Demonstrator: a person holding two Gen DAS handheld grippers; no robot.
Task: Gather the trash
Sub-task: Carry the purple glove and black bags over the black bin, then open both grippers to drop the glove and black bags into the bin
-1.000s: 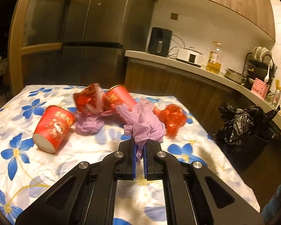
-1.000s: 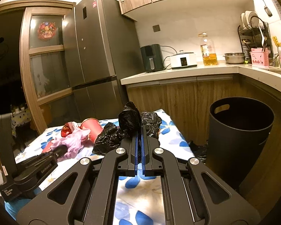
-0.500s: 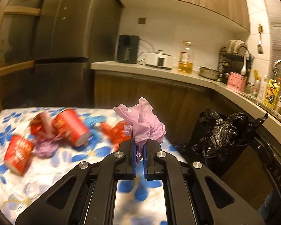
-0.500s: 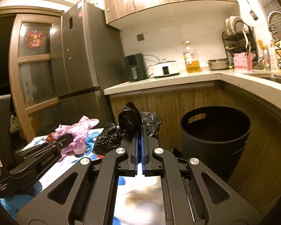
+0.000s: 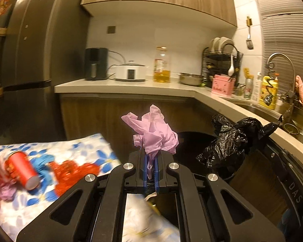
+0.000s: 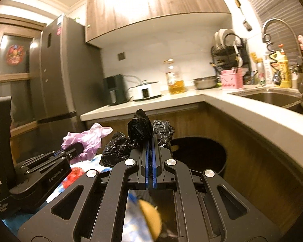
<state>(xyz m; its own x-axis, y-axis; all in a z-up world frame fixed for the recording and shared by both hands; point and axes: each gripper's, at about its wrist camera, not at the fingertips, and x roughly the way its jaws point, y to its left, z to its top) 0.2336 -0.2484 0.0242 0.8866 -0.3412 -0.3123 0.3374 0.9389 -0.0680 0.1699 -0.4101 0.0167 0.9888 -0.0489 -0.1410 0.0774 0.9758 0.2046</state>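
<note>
My left gripper (image 5: 150, 157) is shut on a crumpled purple plastic bag (image 5: 154, 133) and holds it in the air past the table's right edge, near a dark round bin (image 5: 194, 141). My right gripper (image 6: 150, 141) is shut on a crumpled black plastic bag (image 6: 140, 129), just in front of the black bin (image 6: 200, 155). The left gripper with the purple bag (image 6: 86, 139) shows at the left of the right wrist view. The black bag (image 5: 230, 143) shows at the right of the left wrist view.
Red paper cups (image 5: 22, 169), red wrappers (image 5: 70, 173) and a purple wad (image 5: 6, 191) lie on the flowered table (image 5: 80, 145) at left. A wooden counter (image 6: 242, 109) with a sink (image 6: 270, 98) curves around behind the bin. A fridge (image 5: 30, 60) stands at back left.
Both grippers swung right, away from the table and toward the bin, still gripping their bags. The table trash has slid to the left of the left wrist view.
</note>
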